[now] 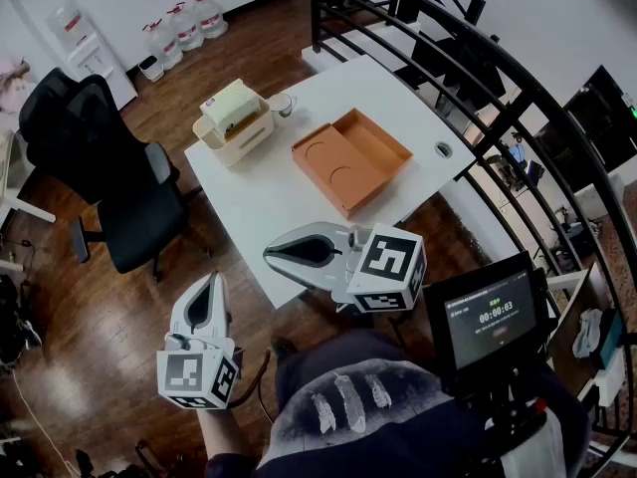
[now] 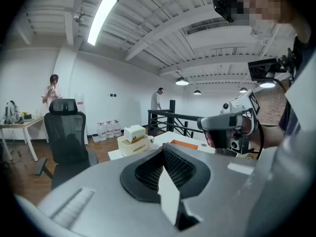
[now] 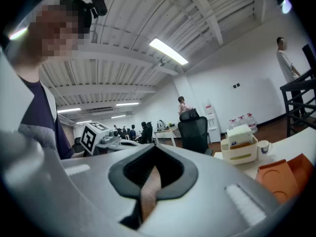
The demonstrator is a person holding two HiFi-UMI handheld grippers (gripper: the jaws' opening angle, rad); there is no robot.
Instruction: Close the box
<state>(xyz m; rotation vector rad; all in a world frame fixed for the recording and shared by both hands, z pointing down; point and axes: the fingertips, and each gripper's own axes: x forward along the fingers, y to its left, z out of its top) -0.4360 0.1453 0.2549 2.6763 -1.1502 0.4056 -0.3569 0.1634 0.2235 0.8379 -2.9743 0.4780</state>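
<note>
1. Left gripper [image 1: 211, 285]: jaws pressed together, empty, held over the floor
2. Right gripper [image 1: 273, 254]: jaws together, empty, near the table [image 1: 249, 202] edge
3. Box [image 1: 350, 159]: open on the table, well apart from both grippers

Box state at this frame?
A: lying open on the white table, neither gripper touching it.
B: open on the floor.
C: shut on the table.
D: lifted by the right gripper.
A: the orange box lies open on the white table, with the left gripper and right gripper both clear of it.
</note>
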